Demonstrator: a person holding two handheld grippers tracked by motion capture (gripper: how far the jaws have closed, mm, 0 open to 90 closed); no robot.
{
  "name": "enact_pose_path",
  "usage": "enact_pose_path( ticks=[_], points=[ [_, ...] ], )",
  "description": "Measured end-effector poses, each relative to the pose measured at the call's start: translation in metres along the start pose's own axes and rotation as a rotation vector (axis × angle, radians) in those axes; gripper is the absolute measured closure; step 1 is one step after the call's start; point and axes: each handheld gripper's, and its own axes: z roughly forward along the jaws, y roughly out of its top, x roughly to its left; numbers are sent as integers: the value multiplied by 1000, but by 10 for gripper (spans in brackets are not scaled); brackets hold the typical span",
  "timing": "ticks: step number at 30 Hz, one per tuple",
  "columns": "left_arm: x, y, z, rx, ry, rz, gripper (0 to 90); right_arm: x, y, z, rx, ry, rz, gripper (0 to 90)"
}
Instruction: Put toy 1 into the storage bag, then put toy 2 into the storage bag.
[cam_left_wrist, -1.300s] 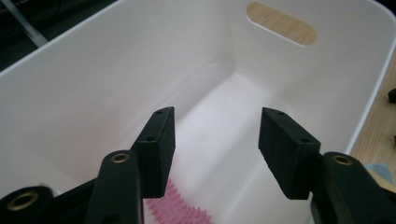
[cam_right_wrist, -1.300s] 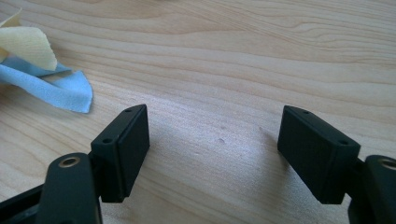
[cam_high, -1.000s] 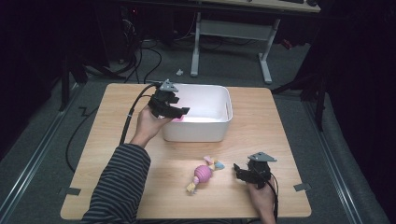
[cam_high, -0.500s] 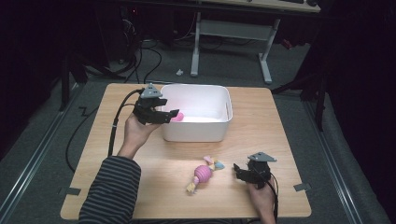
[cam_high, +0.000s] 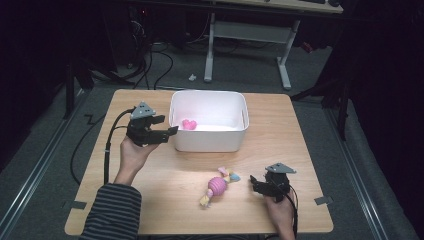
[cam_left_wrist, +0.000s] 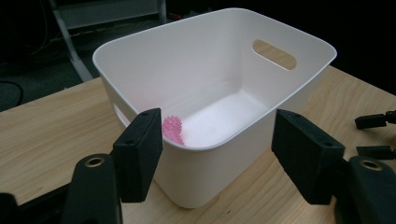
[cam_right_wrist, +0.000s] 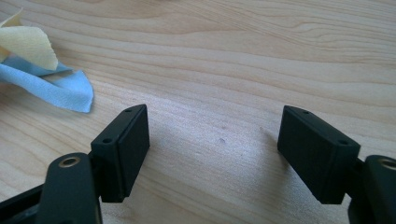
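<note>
A white tub (cam_high: 207, 142) stands at the middle back of the wooden table (cam_high: 300, 150). A pink spiky ball (cam_high: 188, 124) lies in its left end; the left gripper view has this ball (cam_left_wrist: 172, 130) just behind the tub's near rim (cam_left_wrist: 219, 147). My left gripper (cam_high: 167, 129) hovers just left of the tub and points at it. Its jaws have just been opening and nothing is between them (cam_left_wrist: 219, 126). A pink toy with cloth tails (cam_high: 217, 186) lies near the front. My right gripper (cam_high: 254, 183) rests open to its right, with bare wood between its jaws (cam_right_wrist: 215, 121).
The toy's blue tail (cam_right_wrist: 65, 88) and yellow tail (cam_right_wrist: 28, 44) lie ahead and to the left of the right gripper. A desk frame (cam_high: 280, 45) and cables (cam_high: 150, 60) are on the floor beyond the table. The right gripper's jaw tips (cam_left_wrist: 373, 121) show past the tub.
My left hand has drawn back from the tub's left rim, leftward and toward the person. Its jaws stand wider. The right hand has stayed in place.
</note>
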Motion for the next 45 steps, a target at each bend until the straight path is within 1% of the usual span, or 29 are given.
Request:
enact_pose_path(
  ticks=[4,11,17,23,25,28,31,33,38,41,45],
  points=[
    [3,-8,-8,-13,9,-24,342,0,0,0,1,-1,2,254],
    [4,-19,-16,-18,23,-39,340,0,0,0,0,-1,0,254],
    [4,-30,-18,-5,38,-43,339,0,0,0,0,-2,3,254],
    [3,-42,-21,-8,50,-59,337,0,0,0,0,-1,2,254],
    [2,-44,-21,-10,46,-63,337,0,0,0,0,-1,2,254],
    [-1,-49,-22,-10,52,-57,336,0,0,0,0,-1,2,254],
    [-5,-54,-21,0,60,-49,330,0,0,0,0,-1,2,254],
    [-7,-56,-21,5,54,-52,331,0,0,0,0,-1,3,254],
    [-14,-66,-17,20,61,-39,331,0,0,0,0,1,1,254],
    [-15,-71,-14,20,59,-50,330,1,0,0,1,1,4,254],
    [-18,-77,-11,28,61,-52,331,1,0,0,1,2,3,255]
  ],
)
